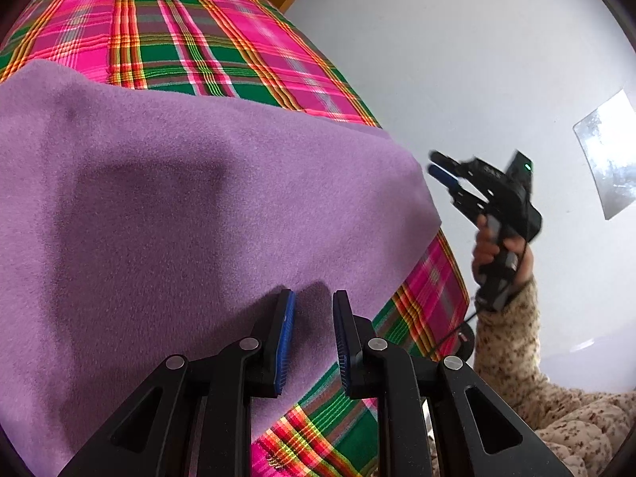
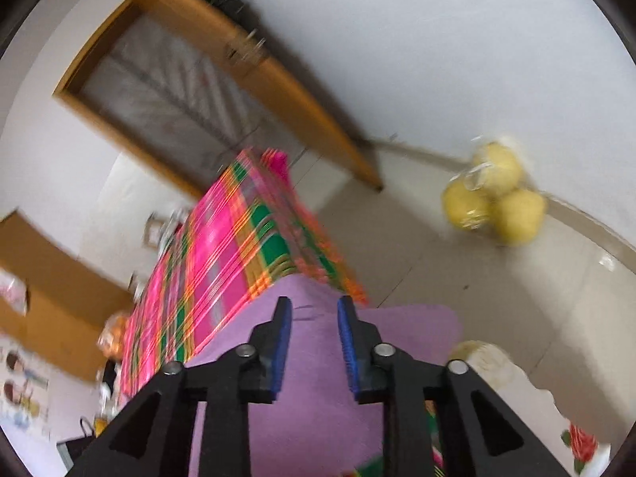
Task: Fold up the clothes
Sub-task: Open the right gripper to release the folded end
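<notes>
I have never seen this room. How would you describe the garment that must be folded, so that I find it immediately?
Look for the surface covered with the bright pink, green and orange plaid cloth. The purple garment lies spread on top of it, with one corner reaching the cloth's edge near the floor. It is the only plain, single-coloured fabric there, soft and fleecy, with no stripes or checks.

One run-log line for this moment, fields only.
task: fold clothes | left gripper: open, empty, over purple cloth | right gripper: open, empty, raised off the cloth's edge | cloth: flat on plaid cover
</notes>
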